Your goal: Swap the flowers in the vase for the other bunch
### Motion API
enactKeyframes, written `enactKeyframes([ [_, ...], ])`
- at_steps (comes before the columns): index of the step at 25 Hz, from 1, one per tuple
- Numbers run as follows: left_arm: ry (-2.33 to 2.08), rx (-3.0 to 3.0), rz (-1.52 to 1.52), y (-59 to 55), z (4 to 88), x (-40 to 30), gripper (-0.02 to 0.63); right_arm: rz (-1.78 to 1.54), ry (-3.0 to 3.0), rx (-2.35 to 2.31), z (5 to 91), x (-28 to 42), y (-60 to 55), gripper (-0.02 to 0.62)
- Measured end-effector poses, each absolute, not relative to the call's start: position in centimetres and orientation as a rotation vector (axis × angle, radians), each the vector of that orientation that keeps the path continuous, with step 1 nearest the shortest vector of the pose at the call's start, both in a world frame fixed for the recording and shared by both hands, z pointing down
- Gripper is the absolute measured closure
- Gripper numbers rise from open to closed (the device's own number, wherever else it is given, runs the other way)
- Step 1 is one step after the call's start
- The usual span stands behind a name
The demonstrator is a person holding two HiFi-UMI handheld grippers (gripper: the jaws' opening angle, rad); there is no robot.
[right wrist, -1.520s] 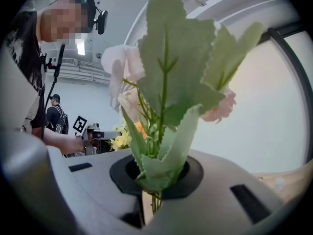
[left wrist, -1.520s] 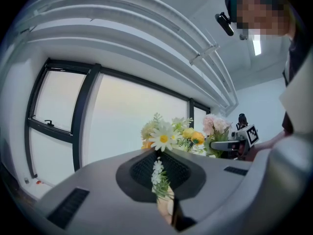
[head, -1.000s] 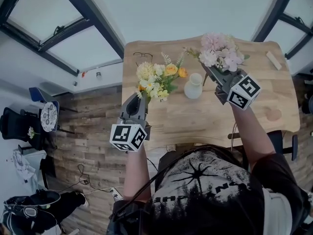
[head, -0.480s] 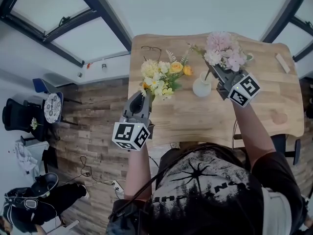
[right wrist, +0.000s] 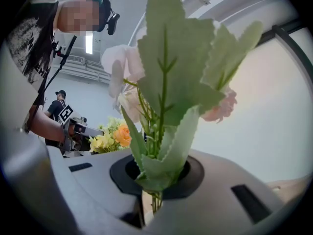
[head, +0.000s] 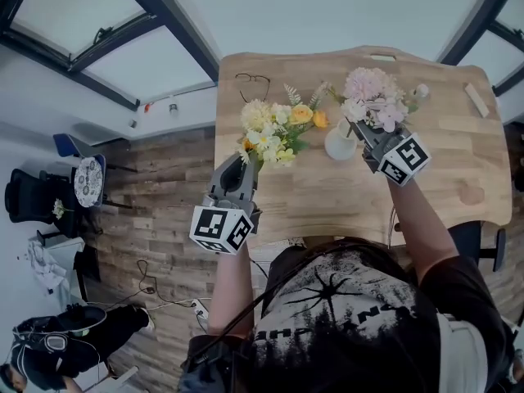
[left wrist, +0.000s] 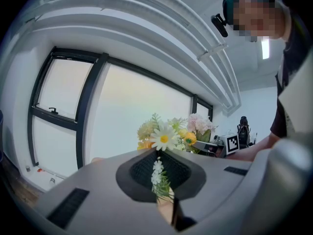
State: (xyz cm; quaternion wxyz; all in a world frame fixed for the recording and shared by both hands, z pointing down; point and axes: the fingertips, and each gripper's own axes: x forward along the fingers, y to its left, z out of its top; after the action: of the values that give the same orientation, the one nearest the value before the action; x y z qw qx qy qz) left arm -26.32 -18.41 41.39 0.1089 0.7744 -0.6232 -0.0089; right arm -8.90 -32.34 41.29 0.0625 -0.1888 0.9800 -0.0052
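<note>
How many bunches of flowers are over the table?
2. The yellow bunch is in the left gripper, left of the white vase; the pink bunch is in the right gripper, close by the vase. None seems hidden.

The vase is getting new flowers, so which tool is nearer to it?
Right. The right tool, gripping the pink bunch, is beside the vase; the left tool, gripping the yellow bunch, is farther to its left.

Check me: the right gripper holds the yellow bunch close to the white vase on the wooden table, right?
No. The right gripper holds the pink bunch close to the white vase on the wooden table, as the head view shows.
</note>
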Motion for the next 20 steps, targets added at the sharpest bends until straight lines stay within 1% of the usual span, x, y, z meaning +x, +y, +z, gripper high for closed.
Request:
enactKeyframes([
  [15, -1.761, 2.279, -0.001, -18.9, 42.9, -26.7, 0.588, 0.005, 3.017, -0.659, 45.0, -10.2, -31.7, 0.557],
  [20, -1.755, 2.272, 0.021, -18.9, 43.2, -26.7, 0.588, -0.009, 3.015, -0.684, 45.6, -10.0, -31.8, 0.503],
])
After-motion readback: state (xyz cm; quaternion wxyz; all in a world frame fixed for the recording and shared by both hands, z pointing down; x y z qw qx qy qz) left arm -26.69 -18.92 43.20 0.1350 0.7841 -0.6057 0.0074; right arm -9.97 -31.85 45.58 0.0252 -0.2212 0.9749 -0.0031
